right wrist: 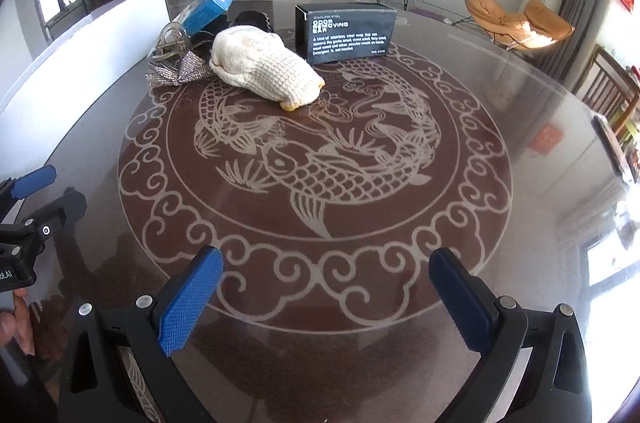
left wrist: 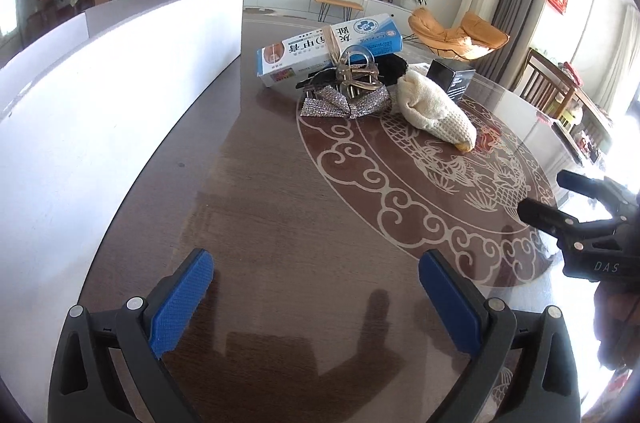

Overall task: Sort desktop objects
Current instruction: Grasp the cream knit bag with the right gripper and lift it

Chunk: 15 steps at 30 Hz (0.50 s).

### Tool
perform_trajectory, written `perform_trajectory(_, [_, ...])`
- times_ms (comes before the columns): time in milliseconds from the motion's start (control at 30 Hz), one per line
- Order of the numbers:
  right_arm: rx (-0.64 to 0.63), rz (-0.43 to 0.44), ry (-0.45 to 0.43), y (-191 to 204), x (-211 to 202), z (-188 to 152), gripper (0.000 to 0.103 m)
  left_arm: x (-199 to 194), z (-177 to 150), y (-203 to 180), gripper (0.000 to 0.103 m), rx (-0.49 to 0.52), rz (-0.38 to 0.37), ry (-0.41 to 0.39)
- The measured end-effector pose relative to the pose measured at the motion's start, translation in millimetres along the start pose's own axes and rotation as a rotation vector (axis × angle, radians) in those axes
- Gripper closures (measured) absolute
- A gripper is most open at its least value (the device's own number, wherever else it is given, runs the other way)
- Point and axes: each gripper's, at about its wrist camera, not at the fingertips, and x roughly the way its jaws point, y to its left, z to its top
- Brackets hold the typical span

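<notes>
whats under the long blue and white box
The blue and white box lies tilted on the pile: clear hair clips and a dark item beneath its near edge, with a sparkly silver bow in front. What lies under its far side is hidden.

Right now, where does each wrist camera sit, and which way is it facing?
Left wrist: on the left gripper, open, low over the brown patterned table, facing the white foam board and object pile; the right gripper shows at right.
Right wrist: on the right gripper, open, facing the black cardboard box; the left gripper shows at left.
Shared: cream knitted glove, blue-and-white carton.
</notes>
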Motion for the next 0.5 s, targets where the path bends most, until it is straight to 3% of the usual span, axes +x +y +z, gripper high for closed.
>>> perform_trajectory(100, [-0.118, 0.007, -0.051, 10, 15, 47, 0.0, 1, 0, 5, 0.0, -0.028, -0.01, 0.002])
perform_trajectory(233, [-0.181, 0.043, 0.029, 25, 65, 93, 0.0, 1, 0, 2, 0.0, -0.016, -0.002, 0.003])
perform_trajectory(367, [-0.228, 0.03, 0.087, 39, 107, 114, 0.002, 1, 0, 1, 0.0, -0.014, 0.0, 0.005])
perform_trajectory(433, [-0.209, 0.075, 0.098, 41, 115, 118, 0.013, 2, 0, 0, 0.0, -0.008, 0.004, 0.008])
perform_trajectory(500, [-0.164, 0.115, 0.096, 39, 114, 118, 0.048, 3, -1, -1, 0.0, -0.003, 0.011, 0.011])
